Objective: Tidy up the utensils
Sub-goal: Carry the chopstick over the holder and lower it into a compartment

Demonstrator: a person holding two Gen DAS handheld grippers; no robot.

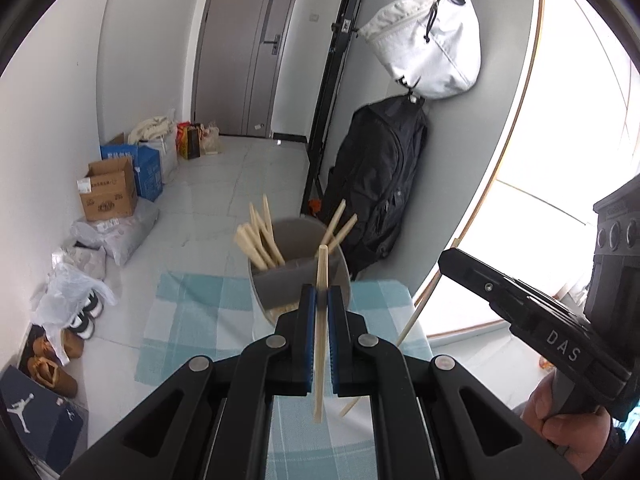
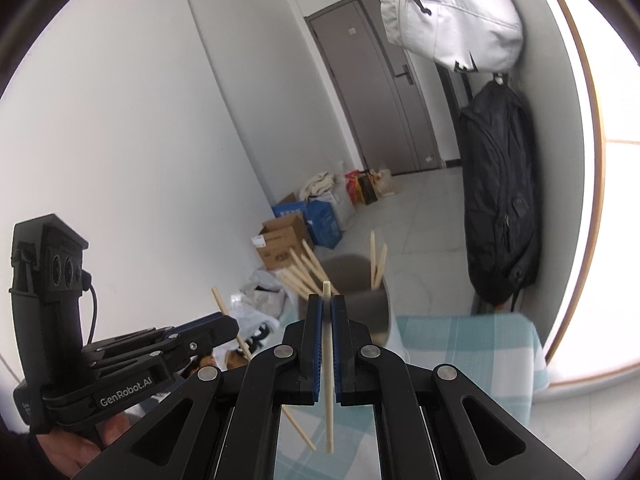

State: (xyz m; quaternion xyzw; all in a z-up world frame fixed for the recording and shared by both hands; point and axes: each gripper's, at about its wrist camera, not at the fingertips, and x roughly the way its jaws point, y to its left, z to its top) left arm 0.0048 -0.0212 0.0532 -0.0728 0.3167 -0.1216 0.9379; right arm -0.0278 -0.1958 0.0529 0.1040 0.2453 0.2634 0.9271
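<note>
A grey two-compartment holder stands at the far edge of the teal checked tablecloth. Several wooden chopsticks lean in its left compartment, two in its right. My left gripper hovers just in front of the holder, shut on an upright chopstick. The right gripper hangs to its right, pinching a second, slanted chopstick. In the right wrist view the right gripper grips its chopstick before the holder. The left gripper holds a tilted chopstick.
A black backpack and a white bag hang on the wall behind the table. Cardboard boxes, plastic bags and shoes line the floor at the left. A grey door closes the corridor. A hand holds the right tool.
</note>
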